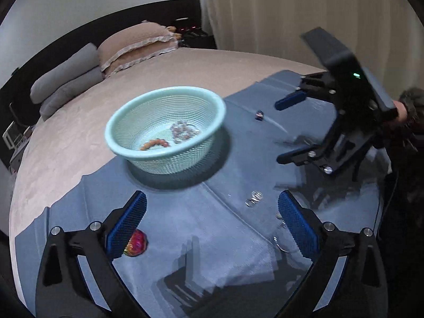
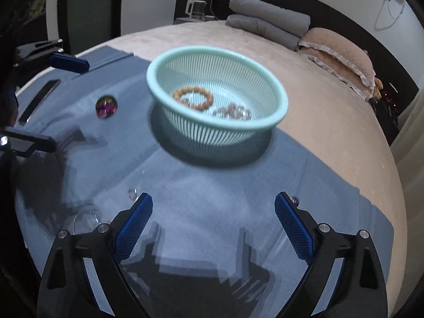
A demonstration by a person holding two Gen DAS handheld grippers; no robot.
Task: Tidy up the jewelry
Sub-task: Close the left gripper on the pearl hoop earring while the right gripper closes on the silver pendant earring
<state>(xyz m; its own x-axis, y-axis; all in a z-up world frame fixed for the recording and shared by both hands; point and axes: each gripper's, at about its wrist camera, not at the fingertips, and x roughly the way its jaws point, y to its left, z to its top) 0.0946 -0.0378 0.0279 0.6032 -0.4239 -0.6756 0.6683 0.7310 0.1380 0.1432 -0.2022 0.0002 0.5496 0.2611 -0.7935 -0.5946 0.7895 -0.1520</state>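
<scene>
A mint mesh basket (image 1: 124, 145) (image 2: 275, 122) stands on a blue cloth (image 1: 206, 238) (image 2: 212, 206) on a bed. In it lie an orange bead bracelet (image 1: 155, 144) (image 2: 193, 98) and a clear bead bracelet (image 1: 182, 131) (image 2: 233, 112). A shiny magenta bracelet (image 1: 136, 246) (image 2: 106, 106) lies on the cloth beside my left gripper's left finger. A small clear piece (image 1: 254, 198) (image 2: 132, 193) and a small dark ring (image 1: 259, 115) also lie on the cloth. My left gripper (image 1: 212, 220) is open and empty. My right gripper (image 2: 213, 220) (image 1: 288, 129) is open and empty.
Thin clear rings lie on the cloth by my left gripper's right finger (image 1: 281, 243) and by my right gripper's left finger (image 2: 84, 220). Grey (image 1: 66, 84) (image 2: 267, 18) and pink pillows (image 1: 135, 47) (image 2: 341, 55) sit at the bed's head. A curtain (image 1: 291, 13) hangs beyond.
</scene>
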